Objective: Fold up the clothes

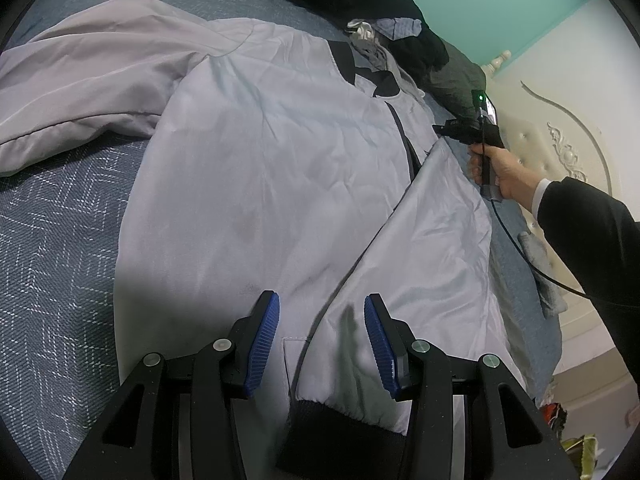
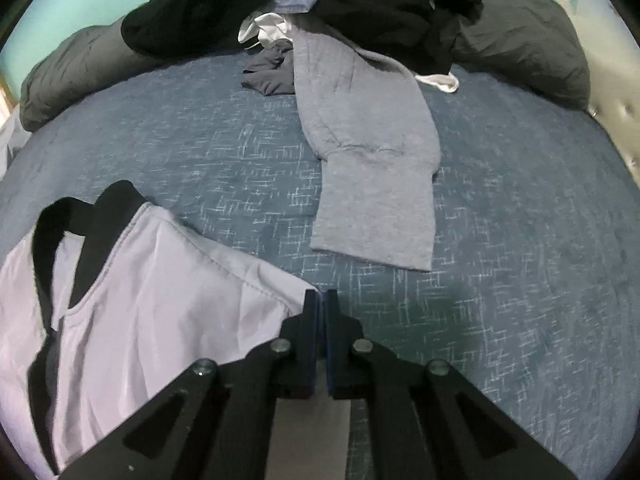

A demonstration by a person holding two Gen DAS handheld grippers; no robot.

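I am working a pale lilac jacket (image 1: pixel 256 184) that is lying spread face up across the blue patterned bed (image 1: pixel 60 240), collar toward the far clothes pile (image 2: pixel 360 4).

My left gripper (image 1: pixel 320 336) is hovering over the hem with its 2 fingers (image 1: pixel 266 332) standing apart and nothing pinched; the black ribbed waistband (image 1: pixel 316 412) is sitting just below them. I judge I am keeping this end ready to grab while the other hand works.

My right gripper (image 2: pixel 321 300) is sitting at the jacket's shoulder edge, fingers pressed together. I cannot tell whether fabric is caught between them; the seam is meeting the tips.

The jacket is looking thin, glossy and creased, with a black collar (image 2: pixel 80 232) and a dark zip line; 1 sleeve (image 1: pixel 80 92) is lying out sideways. A grey garment (image 2: pixel 372 184) is lying apart.
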